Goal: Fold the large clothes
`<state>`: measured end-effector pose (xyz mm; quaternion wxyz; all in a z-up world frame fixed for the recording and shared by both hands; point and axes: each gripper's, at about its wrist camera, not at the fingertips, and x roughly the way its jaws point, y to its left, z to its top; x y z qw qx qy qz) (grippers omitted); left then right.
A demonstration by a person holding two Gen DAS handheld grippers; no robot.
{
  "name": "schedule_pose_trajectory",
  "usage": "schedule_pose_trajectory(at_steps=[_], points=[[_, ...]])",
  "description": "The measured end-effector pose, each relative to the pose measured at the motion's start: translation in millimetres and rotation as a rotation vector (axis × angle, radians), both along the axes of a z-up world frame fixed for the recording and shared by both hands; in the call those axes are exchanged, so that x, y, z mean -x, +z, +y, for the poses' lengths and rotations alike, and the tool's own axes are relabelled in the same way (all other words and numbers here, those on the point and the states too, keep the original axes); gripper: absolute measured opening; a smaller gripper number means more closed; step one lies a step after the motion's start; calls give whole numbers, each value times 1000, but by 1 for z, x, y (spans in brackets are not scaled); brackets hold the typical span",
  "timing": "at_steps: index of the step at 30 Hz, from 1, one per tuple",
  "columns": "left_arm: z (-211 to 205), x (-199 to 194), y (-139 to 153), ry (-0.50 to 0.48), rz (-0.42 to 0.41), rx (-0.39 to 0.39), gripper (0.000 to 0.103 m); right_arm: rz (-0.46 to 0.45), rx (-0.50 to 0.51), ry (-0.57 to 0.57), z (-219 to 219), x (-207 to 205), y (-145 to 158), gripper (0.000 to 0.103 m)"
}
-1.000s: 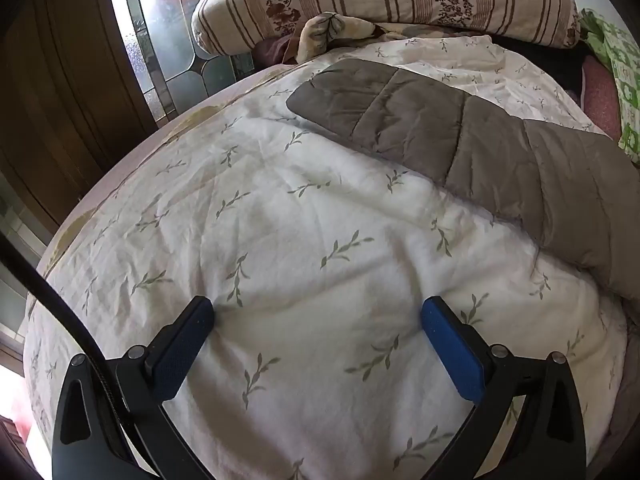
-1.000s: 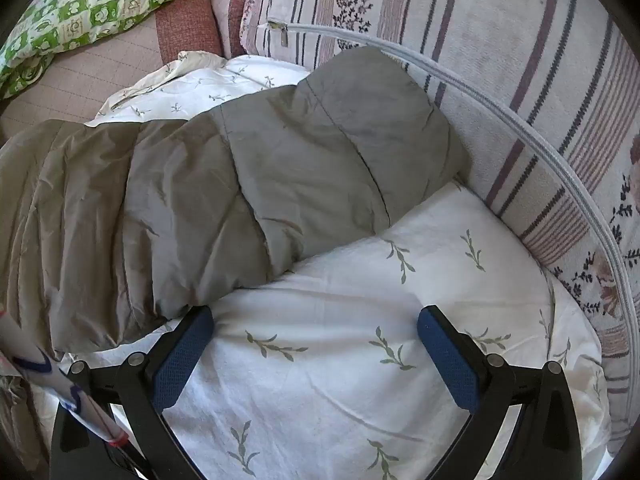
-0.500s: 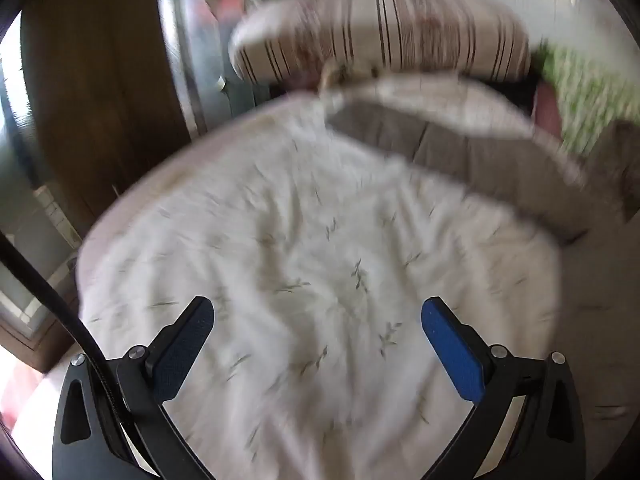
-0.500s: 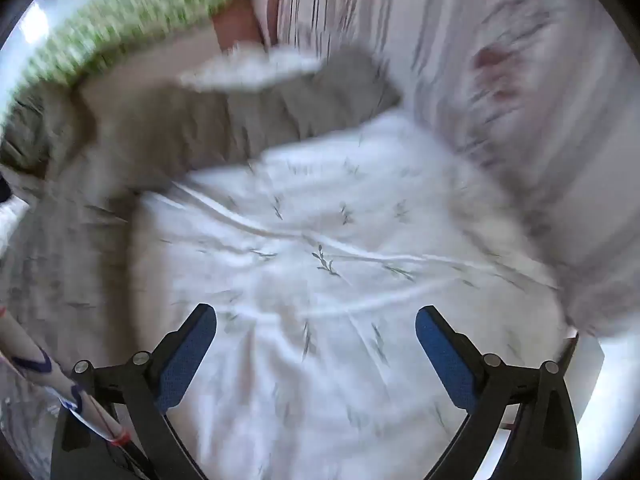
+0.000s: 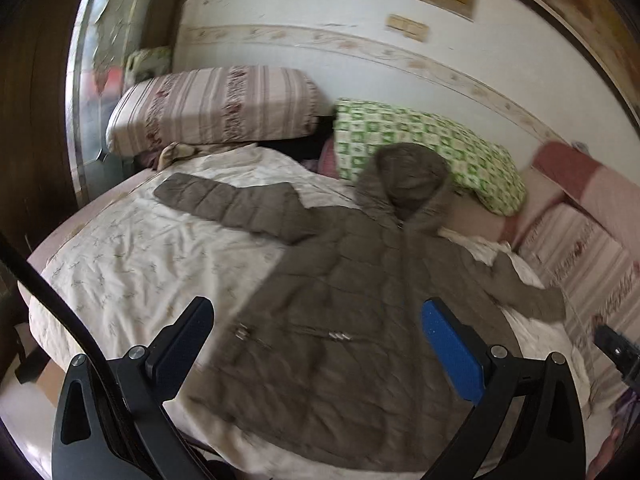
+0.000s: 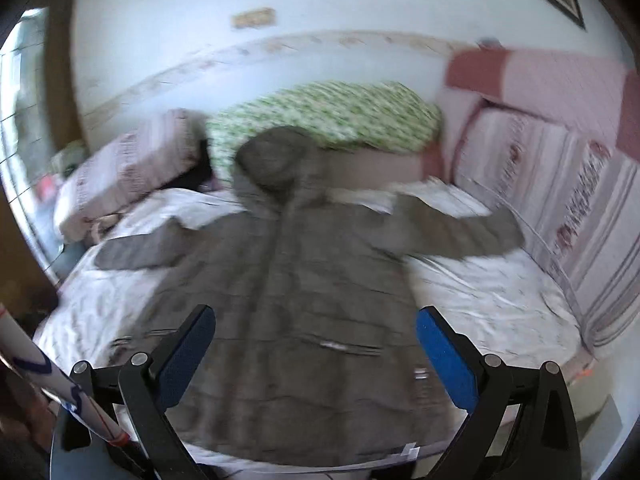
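A grey-brown hooded puffer jacket (image 5: 360,288) lies flat, front up and zipped, on a white leaf-print quilt (image 5: 132,248) on a bed. Both sleeves are spread out to the sides, and the hood rests against a green pillow. It shows the same way in the blurred right wrist view (image 6: 296,304). My left gripper (image 5: 316,340) is open and empty, held back above the jacket's lower hem. My right gripper (image 6: 314,348) is open and empty, also above the lower hem. Part of the right gripper (image 5: 616,352) shows at the right edge of the left wrist view.
A striped pillow (image 5: 216,108) and a green checked pillow (image 5: 424,144) lie at the head of the bed. Striped and pink bedding (image 5: 580,232) is piled along the right side. A wooden frame and window (image 5: 84,80) stand at the left. A wall (image 5: 320,8) is behind.
Both grippers have pulled back and up from close over the sleeves. The whole jacket is now in view. Both stay open and empty.
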<state>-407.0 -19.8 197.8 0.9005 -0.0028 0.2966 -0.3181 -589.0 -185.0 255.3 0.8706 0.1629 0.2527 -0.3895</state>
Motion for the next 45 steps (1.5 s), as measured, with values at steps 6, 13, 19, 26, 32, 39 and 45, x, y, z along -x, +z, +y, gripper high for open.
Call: schedule_pose_trajectory(at_steps=[6,13,19,26,32,39,45], points=[[-18,28,-36,17,-95,-150,103,18,89,-15,48,-22,-13,102],[-18,27,-55,8,-88,-206,103,-5,13,10,44,-22,-32,102],[-25,24,-58,15,-77,-228,103,6,0,40,39,-20,-37,102],[-28,26,-61,0,-74,-248,103,24,-14,52,37,-22,-43,102],[-30,28,-61,-2,-74,-250,103,26,-14,54,37,-20,-43,102],[-30,29,-61,-3,-75,-252,103,33,-9,62,40,-20,-45,102],[-27,33,-61,2,-83,-251,103,31,-11,66,43,-19,-44,102]])
